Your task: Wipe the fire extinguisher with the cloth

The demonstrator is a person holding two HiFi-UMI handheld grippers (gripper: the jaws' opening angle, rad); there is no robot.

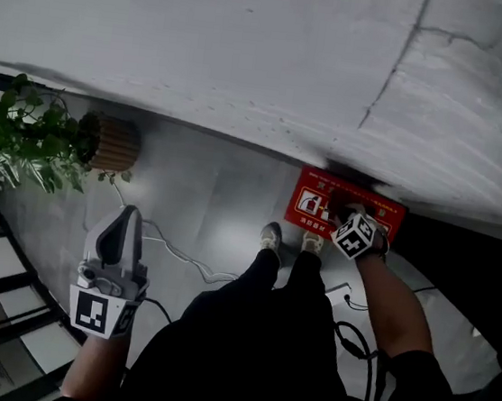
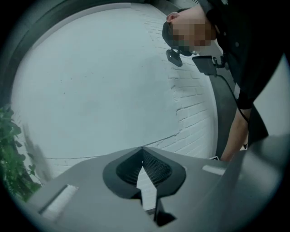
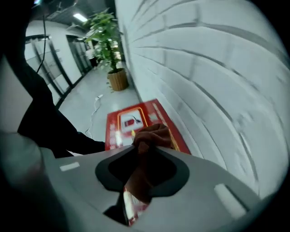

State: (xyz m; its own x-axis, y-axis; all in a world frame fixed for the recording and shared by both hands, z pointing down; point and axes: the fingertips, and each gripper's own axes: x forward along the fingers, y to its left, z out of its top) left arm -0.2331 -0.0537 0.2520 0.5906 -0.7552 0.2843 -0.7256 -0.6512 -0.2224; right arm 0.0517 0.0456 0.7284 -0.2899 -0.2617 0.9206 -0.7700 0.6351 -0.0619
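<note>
a: at the right gripper [image 3: 145, 146], pinching anything?
b: yes. jaws closed partway onto a bunched brown cloth [image 3: 153, 135], with a wad of it poking out past the tips.

a: and under that?
b: a red fire extinguisher box [image 3: 124, 122], flat on the grey floor [image 1: 206, 199] and tight against the foot of the white brick wall [image 1: 252, 41]. carries a pale panel with an extinguisher pictogram on its top face.

a: cloth touching the box?
b: cannot tell. right over the near part of the lid in the right gripper view, and over the box in the head view too, with the marker cube facing up.

a: left gripper [image 1: 128, 214]?
b: well apart from the box, out to the left over bare floor and aimed at the wall. jaws pressed together at the tips with nothing between them, only painted brick beyond.

a: between the two grippers?
b: black trouser legs [image 1: 264, 315] running down the middle of the head view, ending in pale shoes [image 1: 272, 236] with the toes just beside the box.

a: anything more on the floor?
b: a leafy plant [image 1: 19, 130] in a woven pot [image 1: 113, 142], far left and close to the wall. also a thin white cable [image 1: 180, 257], trailing from near the pot toward the legs.

a: and in the right gripper view?
b: the same plant and pot, small in the distance along the wall, beyond the red box.
</note>
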